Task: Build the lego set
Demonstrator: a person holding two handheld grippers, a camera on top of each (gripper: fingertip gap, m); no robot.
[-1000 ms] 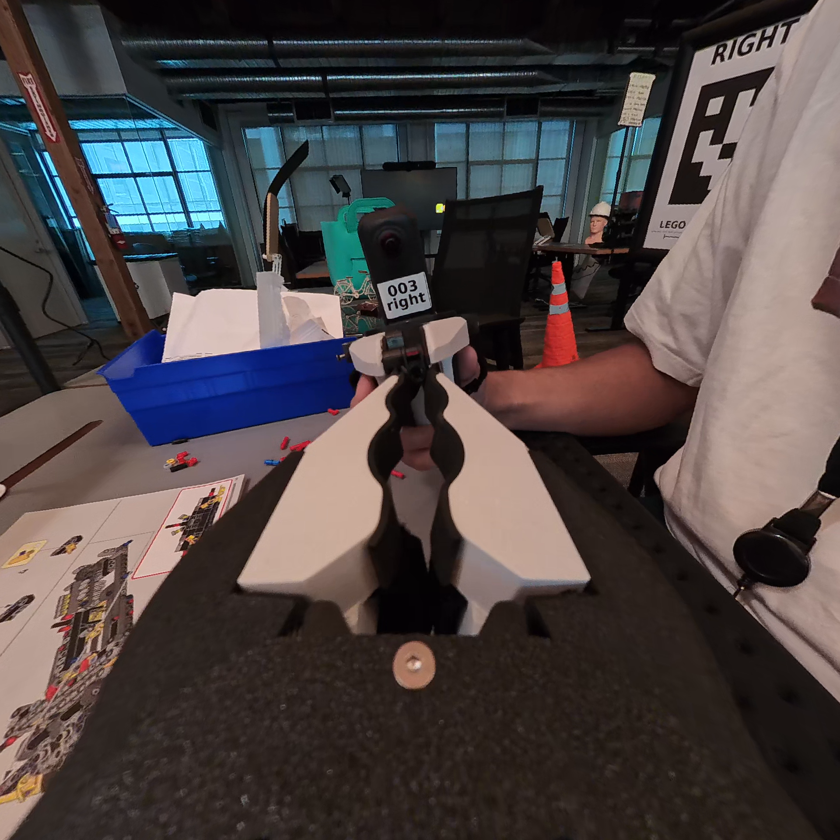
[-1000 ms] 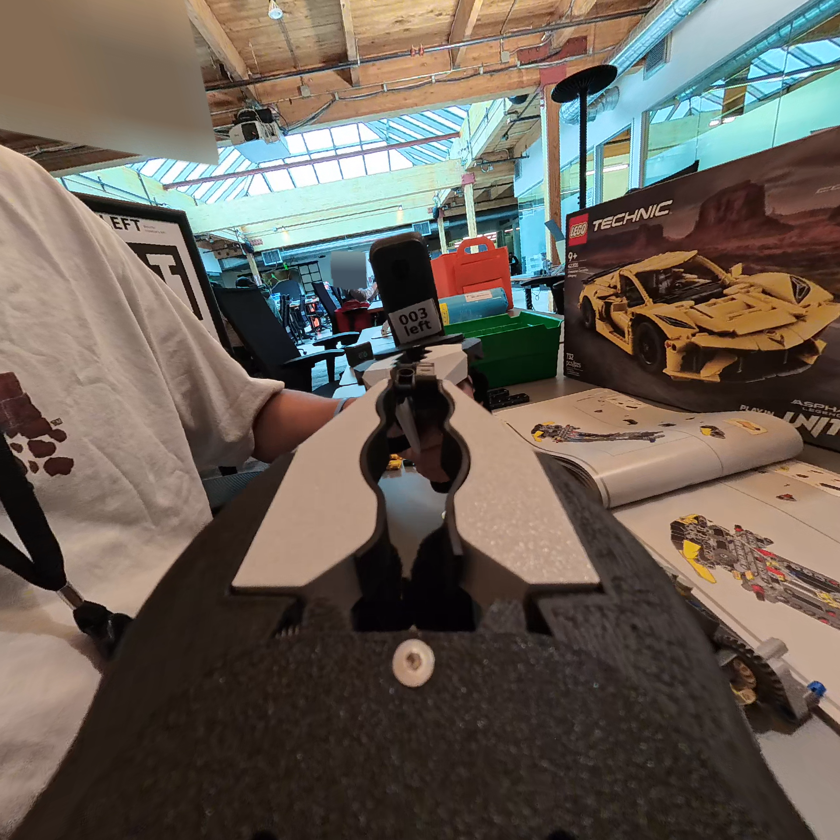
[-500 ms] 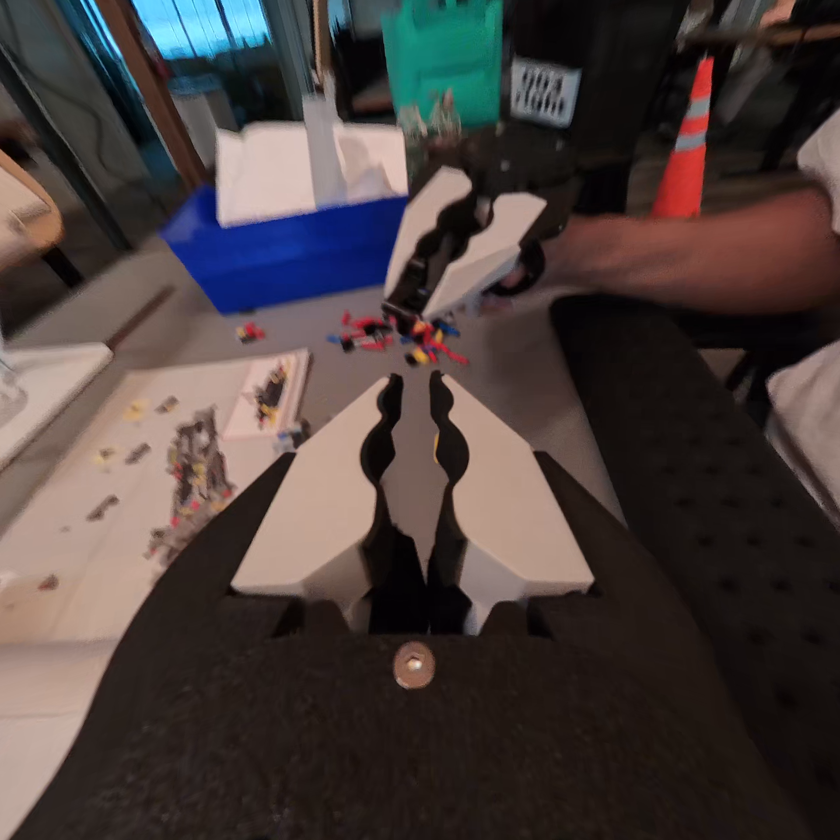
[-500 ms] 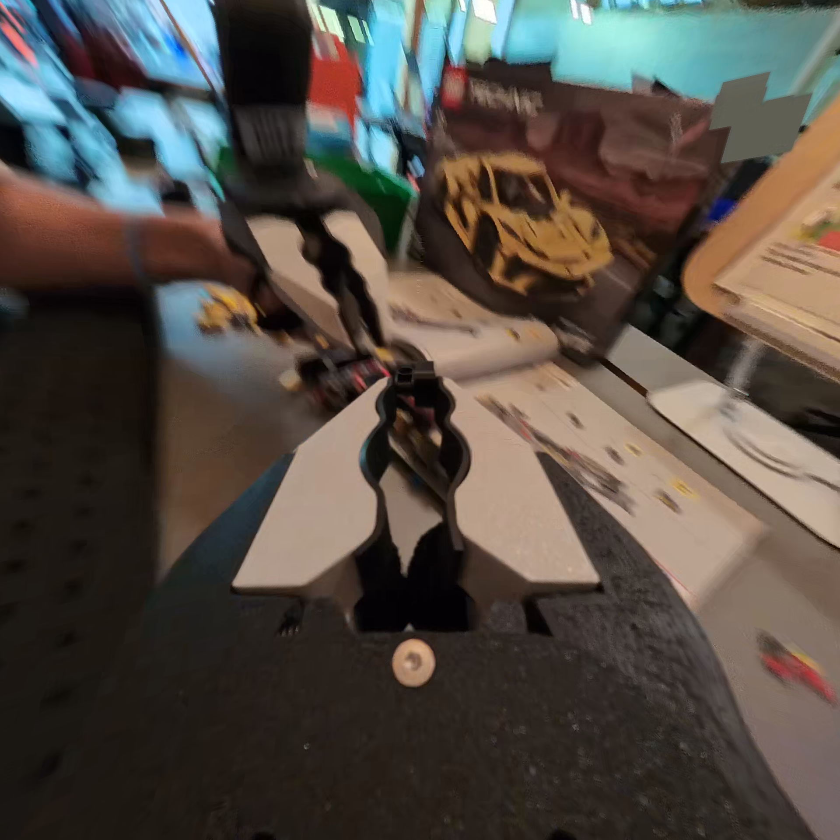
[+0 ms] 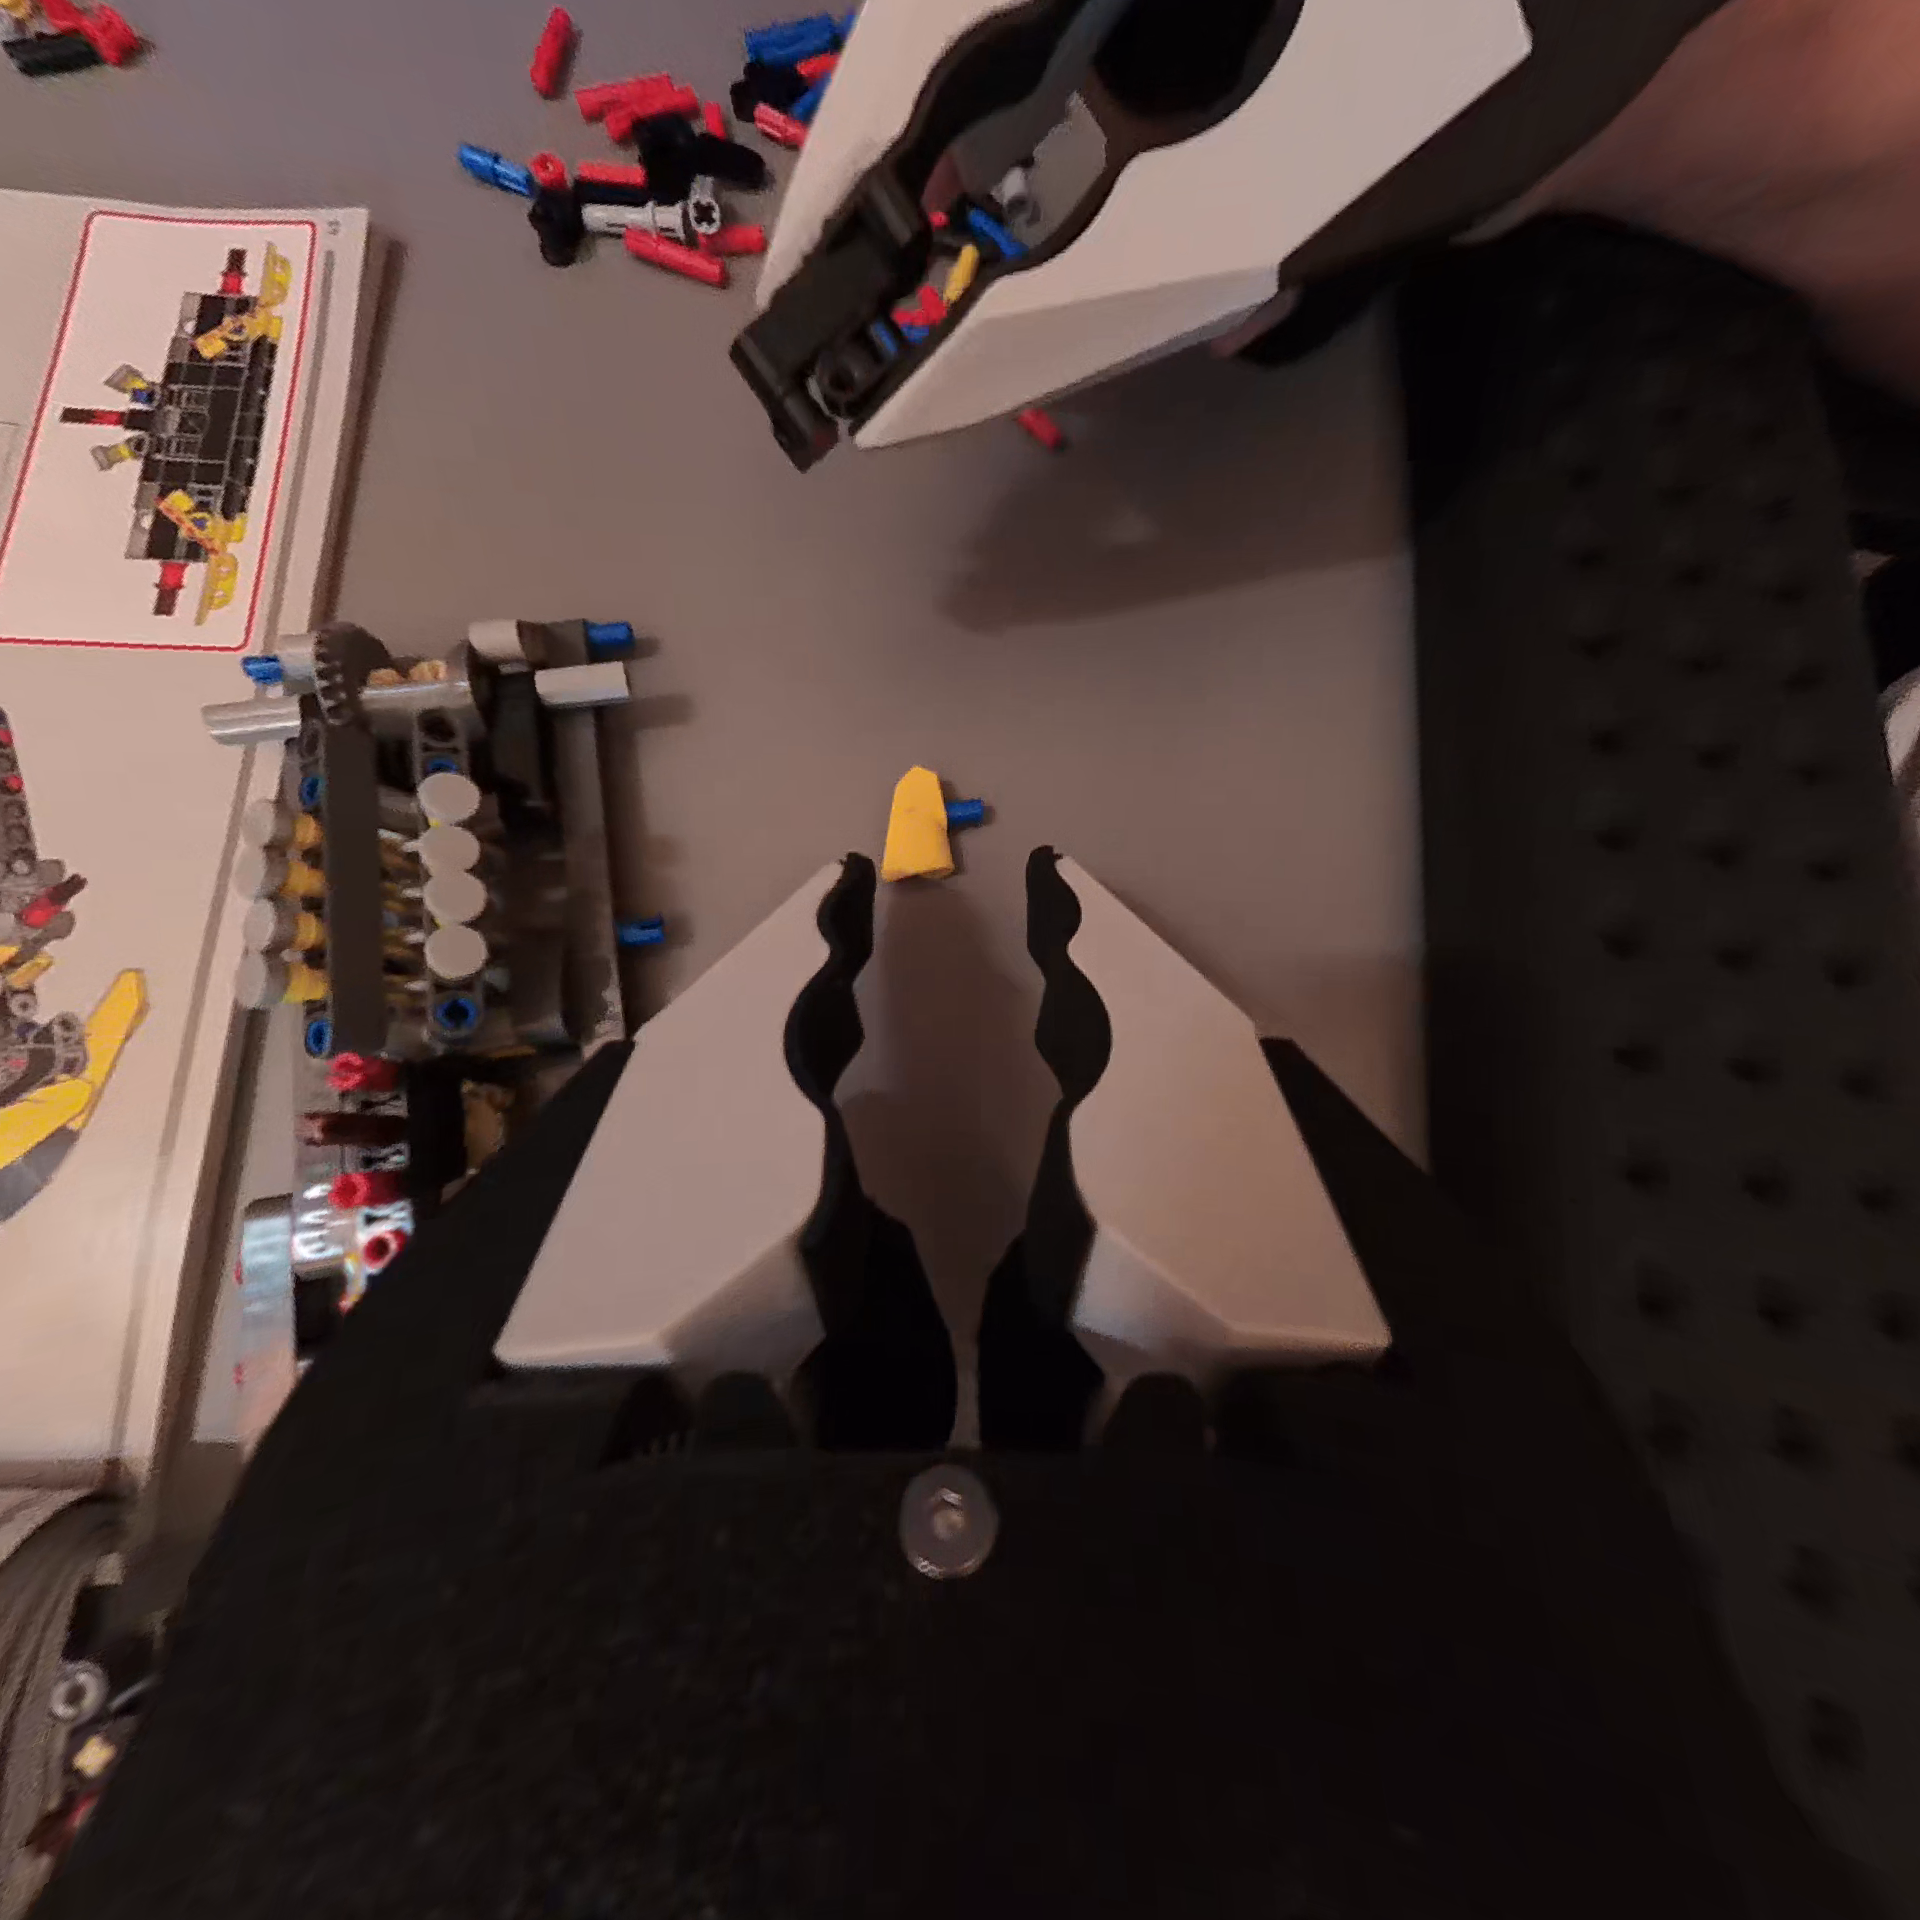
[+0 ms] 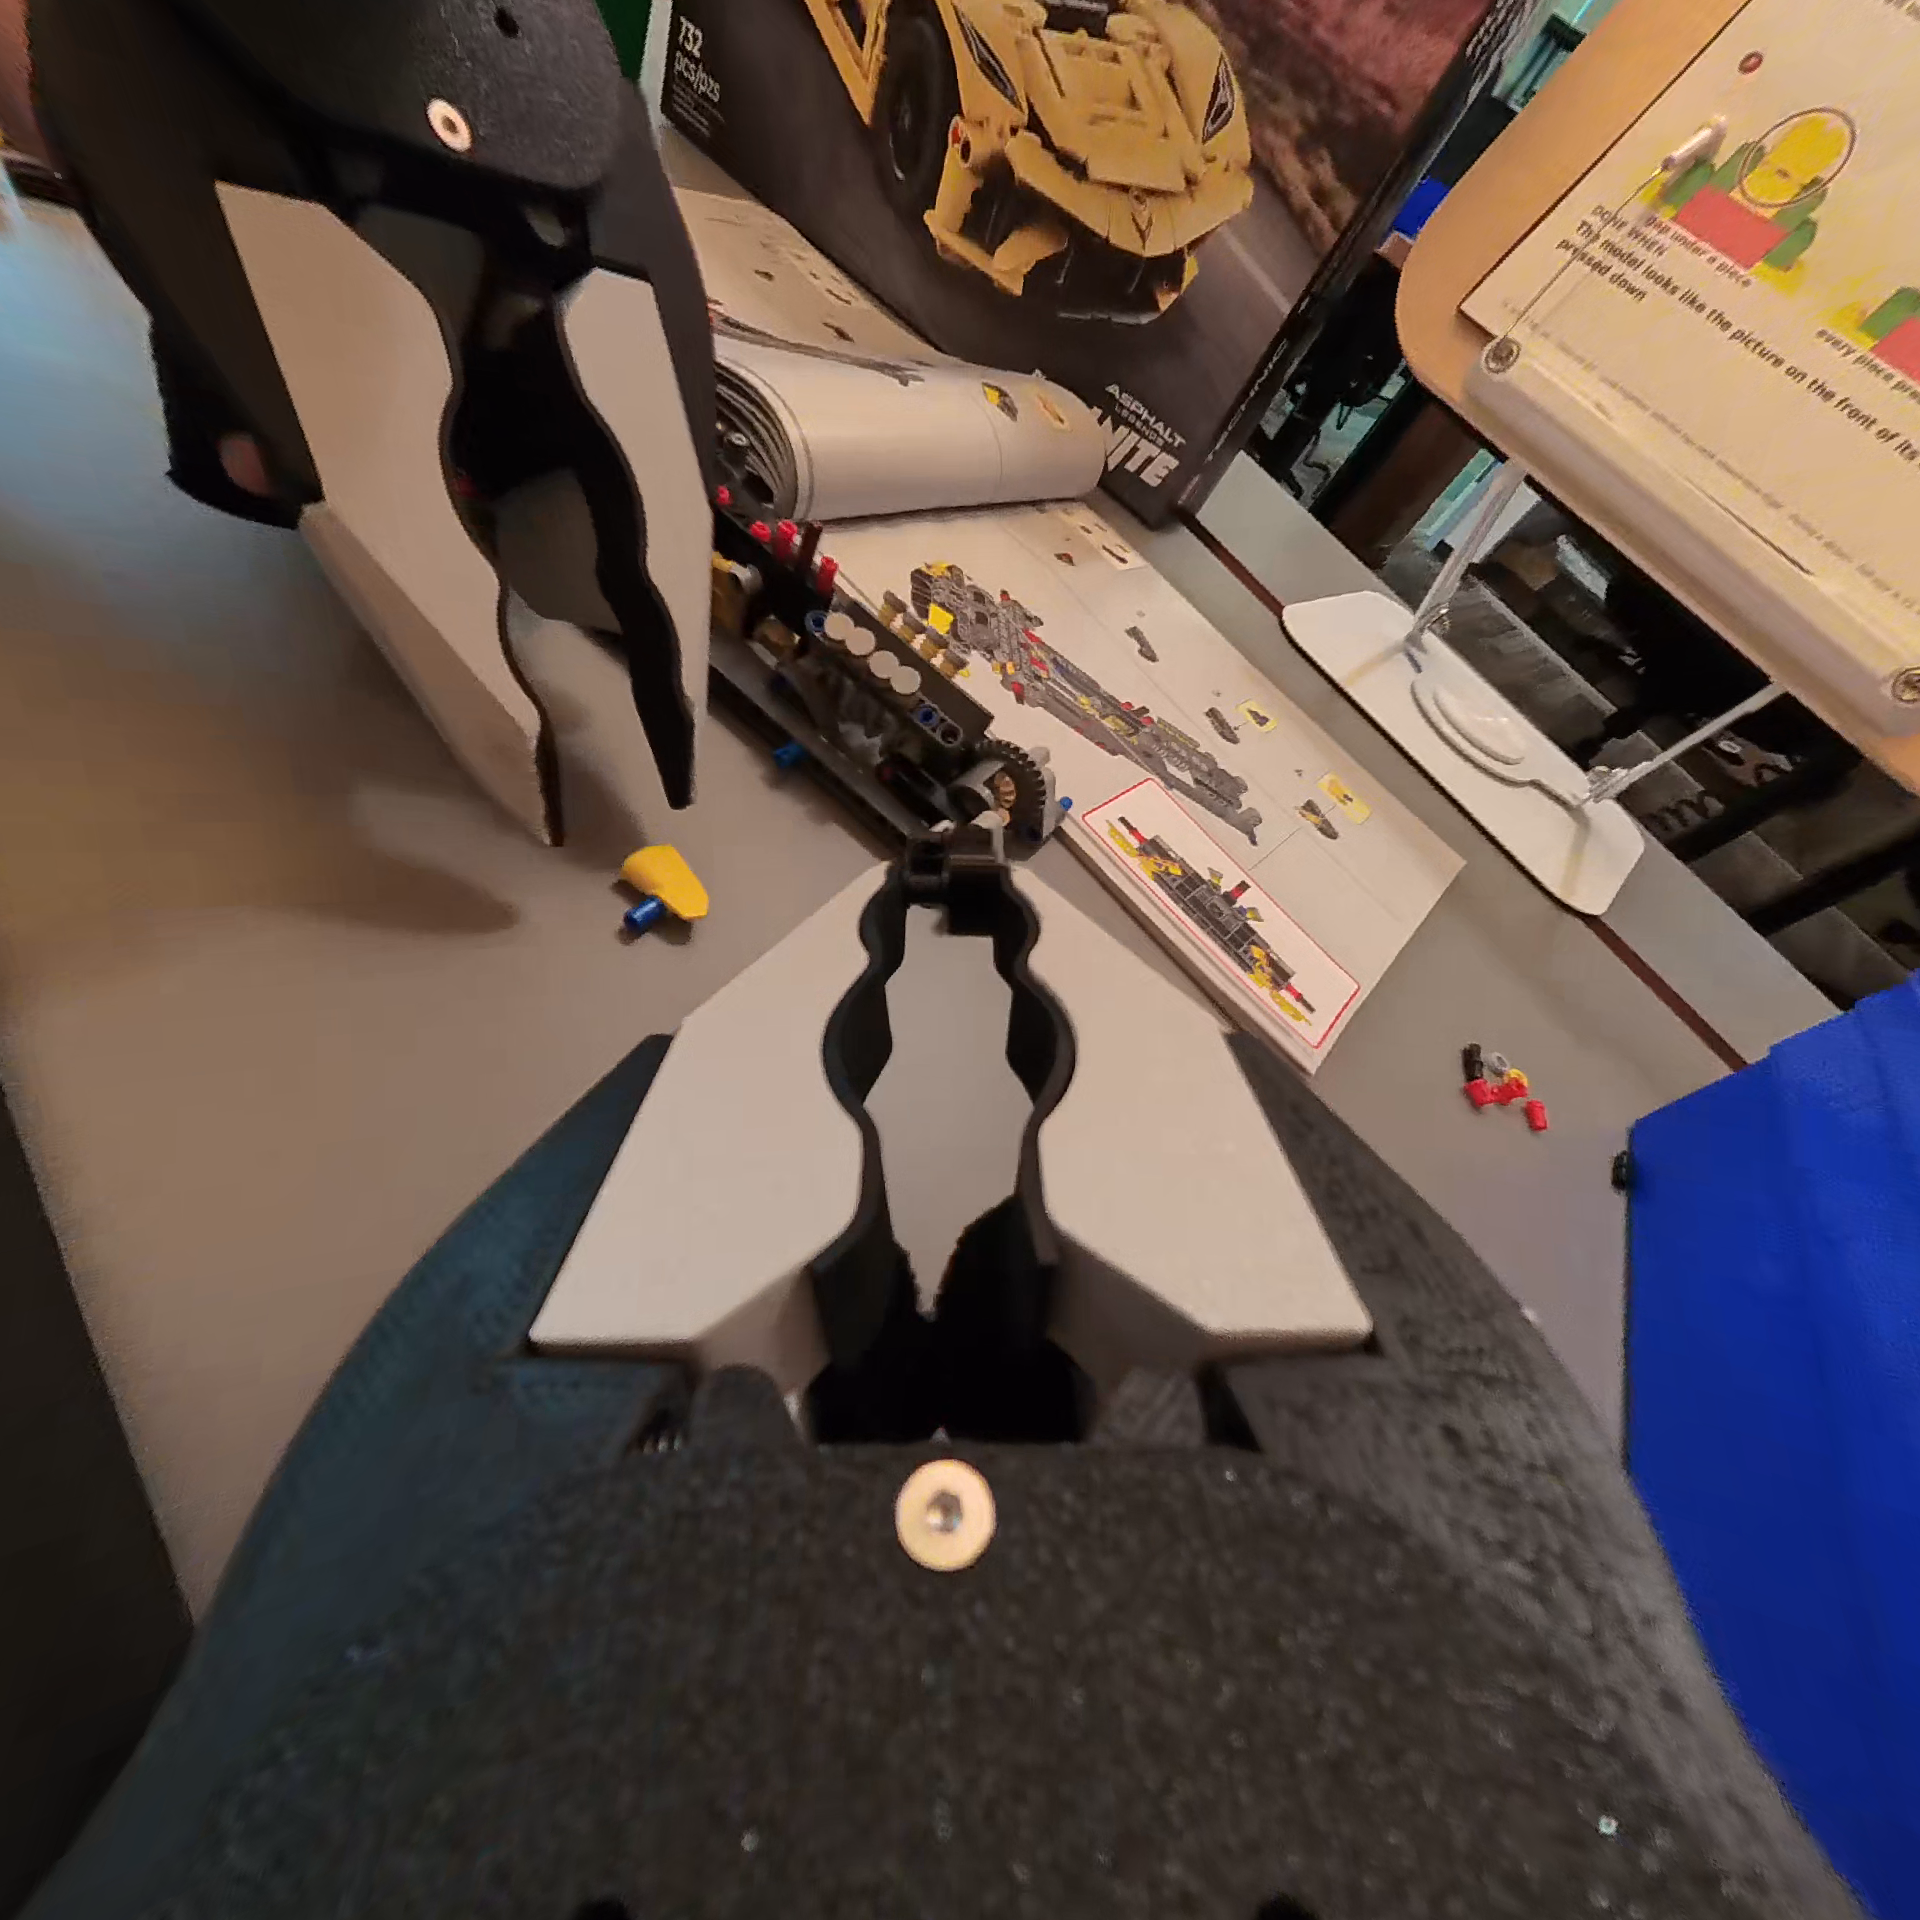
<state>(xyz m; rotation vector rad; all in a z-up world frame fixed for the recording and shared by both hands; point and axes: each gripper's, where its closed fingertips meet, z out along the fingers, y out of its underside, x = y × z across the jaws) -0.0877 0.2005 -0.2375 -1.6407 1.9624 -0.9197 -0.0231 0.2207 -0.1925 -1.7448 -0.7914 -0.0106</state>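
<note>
My left gripper (image 5: 951, 862) is open and empty, low over the grey table, with its tips just short of a small yellow piece with a blue pin (image 5: 914, 831). The piece also shows in the right wrist view (image 6: 665, 883), below the left gripper (image 6: 613, 810). My right gripper (image 6: 951, 894) is shut on a small black Lego piece (image 6: 951, 862) and is held above the table; it shows in the left wrist view (image 5: 821, 405) too. The partly built chassis (image 5: 436, 852) lies left of the left gripper, at the edge of the open instruction booklet (image 5: 156, 416).
A pile of loose red, blue and black pins (image 5: 644, 177) lies beyond the chassis. The set's box (image 6: 1039, 156) stands at the back, a sign on a white stand (image 6: 1507, 727) to the right, a blue bin (image 6: 1787, 1351) at near right. A few red pieces (image 6: 1501, 1086) lie by the bin. Tip to tip, the grippers are about 8 centimetres apart.
Both grippers have swung down from facing each other to point at the table. The left gripper has opened over the yellow piece. The right gripper stays shut on its black piece.
</note>
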